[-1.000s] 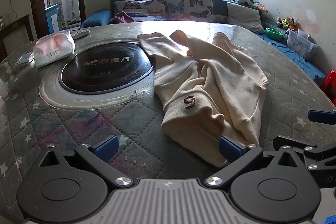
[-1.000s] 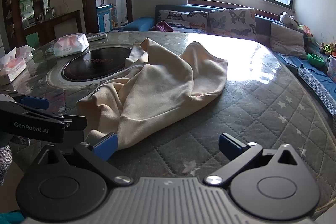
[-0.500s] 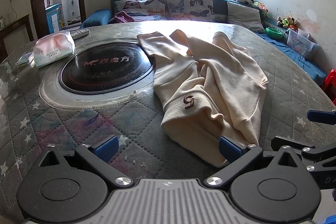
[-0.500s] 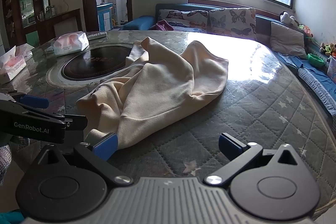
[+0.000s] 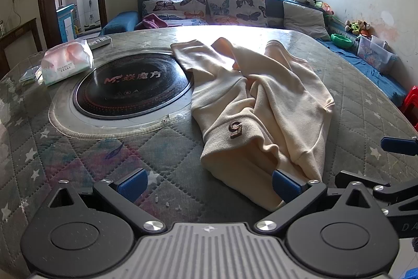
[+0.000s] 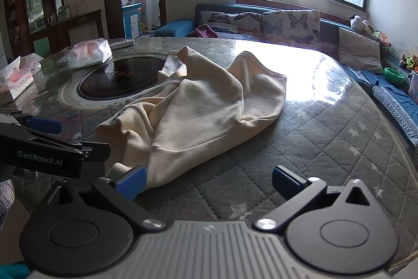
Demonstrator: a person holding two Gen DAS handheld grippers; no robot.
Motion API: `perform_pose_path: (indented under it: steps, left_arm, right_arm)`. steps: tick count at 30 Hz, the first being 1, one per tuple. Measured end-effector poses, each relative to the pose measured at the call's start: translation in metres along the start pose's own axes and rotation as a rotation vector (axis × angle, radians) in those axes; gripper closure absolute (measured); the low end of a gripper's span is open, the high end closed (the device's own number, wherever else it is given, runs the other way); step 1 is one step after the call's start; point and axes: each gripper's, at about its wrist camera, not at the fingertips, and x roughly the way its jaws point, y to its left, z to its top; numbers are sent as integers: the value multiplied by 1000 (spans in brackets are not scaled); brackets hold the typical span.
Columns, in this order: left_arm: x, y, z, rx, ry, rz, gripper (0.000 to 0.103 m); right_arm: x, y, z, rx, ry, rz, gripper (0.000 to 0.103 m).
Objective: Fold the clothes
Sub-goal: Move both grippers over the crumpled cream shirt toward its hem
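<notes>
A cream garment (image 5: 258, 106) with a brown "5" patch (image 5: 235, 129) lies crumpled on the round quilted table (image 5: 78, 161). It also shows in the right wrist view (image 6: 198, 111). My left gripper (image 5: 209, 186) is open and empty at the garment's near hem, its right fingertip (image 5: 286, 186) touching the cloth. My right gripper (image 6: 209, 184) is open and empty, its left fingertip (image 6: 130, 183) against the garment's near edge. Each gripper shows at the edge of the other's view.
A black round hotplate (image 5: 130, 88) sits in the table's middle, left of the garment. A tissue pack (image 5: 66, 62) and a remote (image 5: 99, 41) lie beyond it. Another tissue pack (image 6: 15, 77) sits at the left edge. A sofa (image 5: 209, 9) stands behind.
</notes>
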Motion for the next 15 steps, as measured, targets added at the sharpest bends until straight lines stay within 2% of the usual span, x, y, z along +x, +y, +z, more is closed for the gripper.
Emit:
perform_pose_path:
  steps: [15]
  left_arm:
    - [1,-1,0,5,7,-2,0]
  right_arm:
    - [4,2,1,-9,11,5,0]
